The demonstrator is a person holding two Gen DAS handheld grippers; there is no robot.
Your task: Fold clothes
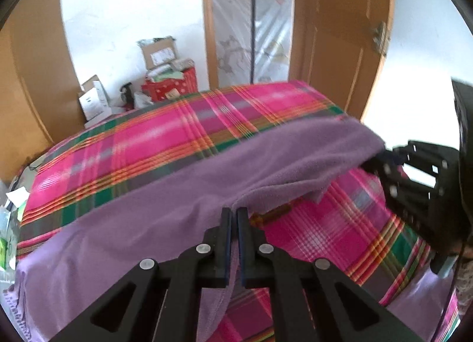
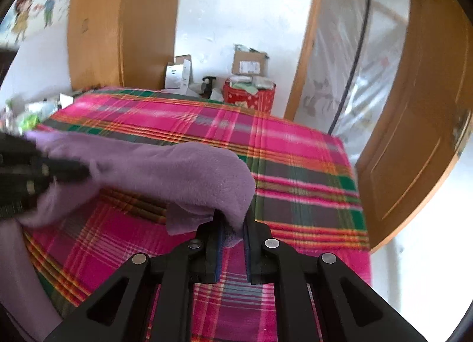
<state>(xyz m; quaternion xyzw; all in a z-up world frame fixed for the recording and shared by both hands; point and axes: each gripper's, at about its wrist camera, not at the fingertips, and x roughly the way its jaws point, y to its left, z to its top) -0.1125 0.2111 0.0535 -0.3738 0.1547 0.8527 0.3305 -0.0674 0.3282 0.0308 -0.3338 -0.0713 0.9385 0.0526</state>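
A purple fleece garment (image 1: 183,188) lies across a bed with a pink plaid cover (image 1: 165,138). My left gripper (image 1: 234,214) is shut on an edge of the garment, which hangs down between its fingers. My right gripper (image 2: 232,220) is shut on another bunched edge of the purple garment (image 2: 183,173) and holds it lifted above the plaid cover (image 2: 295,164). The right gripper (image 1: 375,164) also shows at the right of the left wrist view, cloth draped over its tip. At the left edge of the right wrist view sits the left gripper (image 2: 68,169), in the cloth.
Cardboard boxes (image 1: 158,52) and a red dotted box (image 1: 171,86) stand on the floor past the bed's far edge. A wooden door (image 1: 343,40) stands at the far right, and a plastic-covered panel (image 1: 251,22) beside it. Clutter (image 2: 26,117) lies at the bed's left side.
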